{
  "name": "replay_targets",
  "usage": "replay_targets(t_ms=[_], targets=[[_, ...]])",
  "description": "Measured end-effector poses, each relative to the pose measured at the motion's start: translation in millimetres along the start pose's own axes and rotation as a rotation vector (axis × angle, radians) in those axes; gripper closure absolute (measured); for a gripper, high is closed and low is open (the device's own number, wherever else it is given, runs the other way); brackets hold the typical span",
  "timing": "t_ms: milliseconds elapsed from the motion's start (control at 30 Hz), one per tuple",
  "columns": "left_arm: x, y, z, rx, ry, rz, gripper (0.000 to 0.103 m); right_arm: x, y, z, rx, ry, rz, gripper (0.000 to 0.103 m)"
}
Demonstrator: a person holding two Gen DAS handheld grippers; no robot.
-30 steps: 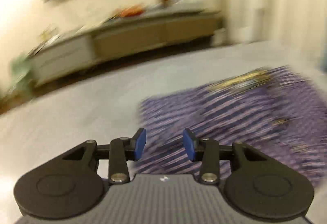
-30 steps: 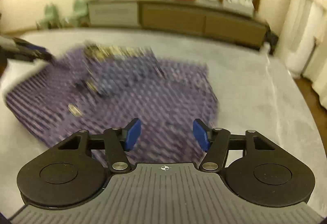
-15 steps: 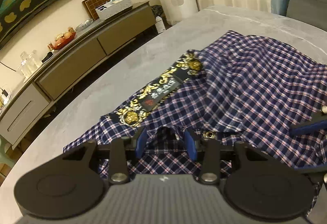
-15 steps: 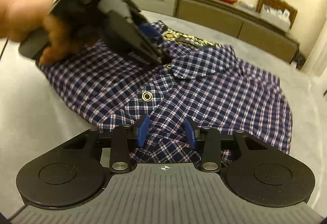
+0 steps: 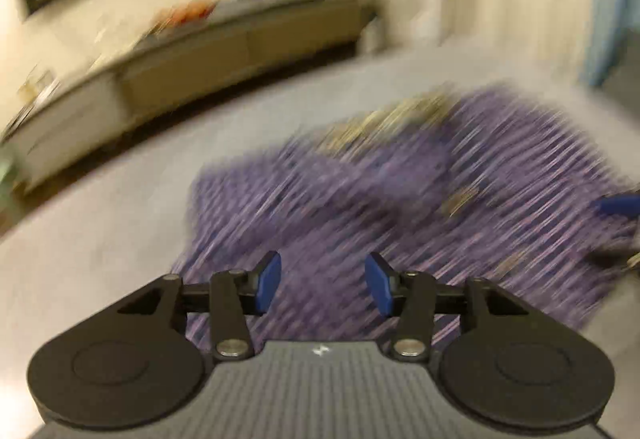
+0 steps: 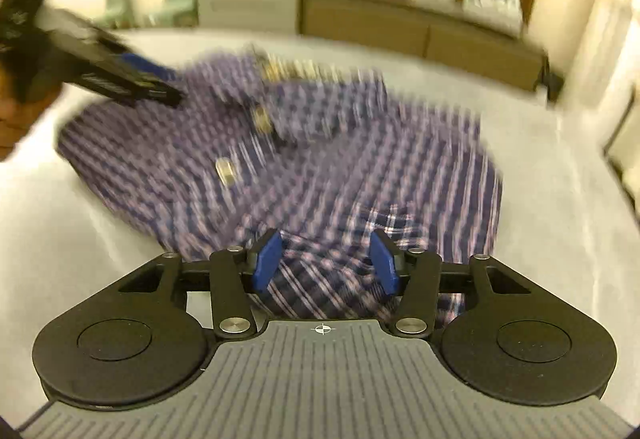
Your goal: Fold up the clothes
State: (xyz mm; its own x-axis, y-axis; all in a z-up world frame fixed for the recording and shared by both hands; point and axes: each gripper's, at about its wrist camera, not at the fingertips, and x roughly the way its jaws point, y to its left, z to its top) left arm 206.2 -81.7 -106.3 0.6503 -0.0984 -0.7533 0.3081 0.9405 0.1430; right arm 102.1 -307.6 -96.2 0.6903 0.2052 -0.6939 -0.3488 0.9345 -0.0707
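The left claw (image 5: 322, 285) points forward and downward, its two blue pads (image 5: 267, 283) standing well apart with a clear gap between them; the jaws are opening, and nothing is pinched between the pads. From the right wrist view the same left claw (image 6: 160, 81) shows at the upper left as a dark, blurred body slanting down to the right, with a blue fingertip at its front and a bit of the person's hand (image 6: 10, 99) gripping it at the frame's edge. The right claw (image 6: 326, 265) also tilts downward, its blue pads (image 6: 266, 263) spread and its jaws opening; cloth lies in the gap between them, but the pads do not press on it.
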Motion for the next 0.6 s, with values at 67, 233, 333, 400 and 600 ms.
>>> replay_targets(t_ms=[67, 233, 333, 400, 600], targets=[[1, 20, -11, -0.098, 0.004, 0.026, 0.054, -4, -1, -3, 0.011, -0.004, -0.006, 0.044], [-51, 37, -21, -0.314, -0.066, 0.002, 0.030, -43, 0, 0, 0.107, -0.063, -0.067, 0.021], [-95, 20, -41, -0.355, -0.130, -0.069, 0.005, -72, 11, -2, 0.150, -0.140, -0.101, 0.007], [-116, 4, -58, -0.364, -0.143, -0.115, 0.000, -83, 19, -3, 0.173, -0.160, -0.124, 0.003], [-145, -35, -97, -0.317, -0.107, -0.102, 0.000, -103, 42, -19, 0.246, -0.156, -0.138, 0.002]])
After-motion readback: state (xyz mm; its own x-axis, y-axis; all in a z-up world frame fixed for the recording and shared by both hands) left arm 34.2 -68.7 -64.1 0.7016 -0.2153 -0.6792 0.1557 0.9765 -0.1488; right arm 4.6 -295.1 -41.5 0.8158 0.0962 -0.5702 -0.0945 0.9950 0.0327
